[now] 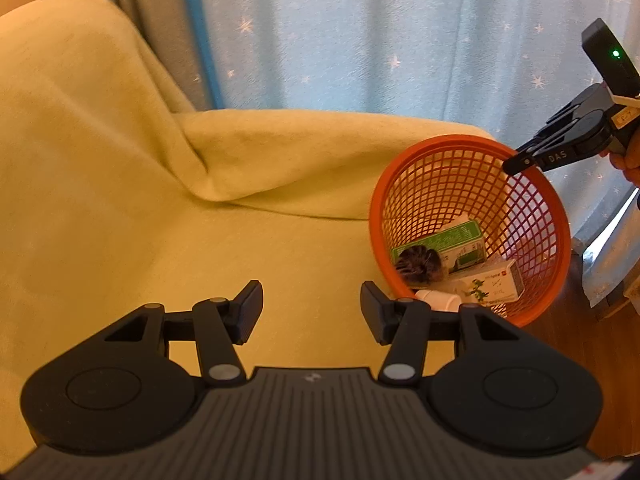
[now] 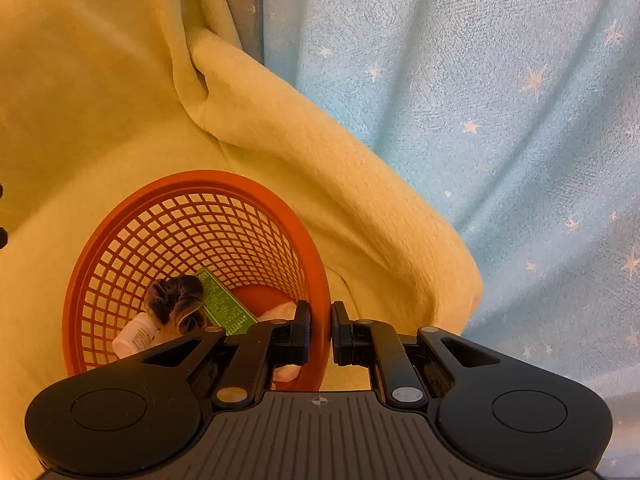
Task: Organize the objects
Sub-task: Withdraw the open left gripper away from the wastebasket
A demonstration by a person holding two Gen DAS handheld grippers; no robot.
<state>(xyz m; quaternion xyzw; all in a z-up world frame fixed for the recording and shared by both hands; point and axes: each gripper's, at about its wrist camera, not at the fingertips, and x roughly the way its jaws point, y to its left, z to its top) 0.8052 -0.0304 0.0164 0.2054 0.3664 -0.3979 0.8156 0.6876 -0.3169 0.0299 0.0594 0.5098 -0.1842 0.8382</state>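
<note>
An orange mesh basket point(image 1: 436, 176) leans tilted at the right edge of a yellow-covered sofa seat. Inside it lie a green box point(image 1: 460, 240), a dark scrunchie point(image 1: 418, 266), a white box with a green figure point(image 1: 494, 282) and a white bottle point(image 1: 440, 300). My right gripper point(image 2: 320, 330) is shut on the basket's rim point(image 2: 322, 292), one finger inside and one outside; in the left wrist view it point(image 1: 516, 162) pinches the rim's far right side. The scrunchie point(image 2: 178, 300), green box point(image 2: 224, 304) and bottle point(image 2: 134, 336) show inside. My left gripper point(image 1: 312, 310) stands open over bare seat, left of the basket, holding nothing.
A yellow blanket point(image 1: 160, 200) covers the sofa seat and backrest, with a deep fold behind the seat. Light blue star-patterned curtains point(image 1: 380, 40) hang behind. A hand point(image 1: 630, 156) holds the right gripper. Wooden floor point(image 1: 572, 320) shows past the sofa's right edge.
</note>
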